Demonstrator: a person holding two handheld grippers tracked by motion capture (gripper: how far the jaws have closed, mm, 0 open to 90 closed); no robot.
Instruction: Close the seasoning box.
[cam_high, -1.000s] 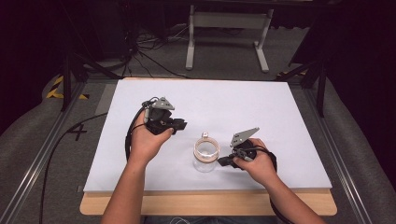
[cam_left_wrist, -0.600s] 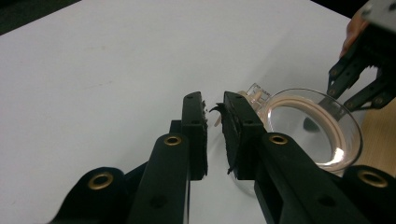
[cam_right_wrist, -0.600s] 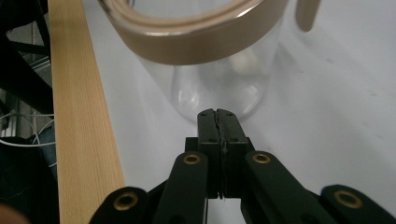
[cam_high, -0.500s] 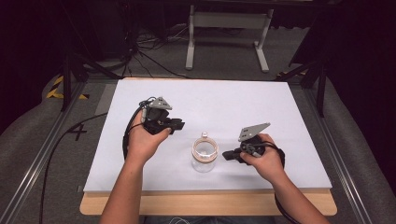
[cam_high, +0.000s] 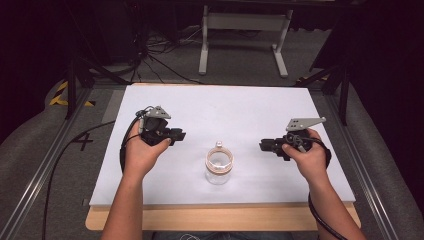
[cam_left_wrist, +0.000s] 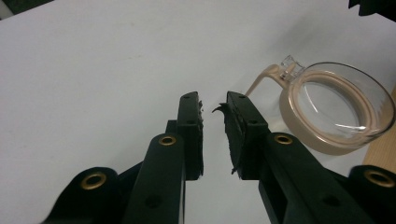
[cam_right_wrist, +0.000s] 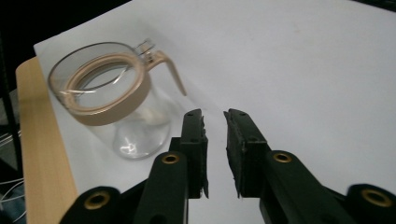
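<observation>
A clear glass jar (cam_high: 219, 165) with a tan ring around its top and a tan clasp lever stands upright near the front middle of the white board (cam_high: 225, 105). My left gripper (cam_high: 177, 135) hovers left of the jar, jaws a narrow gap apart and empty. My right gripper (cam_high: 264, 145) is off to the jar's right, also slightly open and holding nothing. In the left gripper view the jar (cam_left_wrist: 322, 140) sits right of the gripper (cam_left_wrist: 212, 100). In the right gripper view the jar (cam_right_wrist: 112, 112) sits left of the gripper (cam_right_wrist: 214, 114).
The white board lies on a wooden tabletop (cam_high: 225, 217) whose front edge shows below it. A black cable (cam_high: 65, 150) runs off the left side over the grey floor. A metal stand (cam_high: 240, 25) rises behind the table.
My right gripper has drawn back to the right, away from the jar it was beside. The left gripper and the jar have hardly moved.
</observation>
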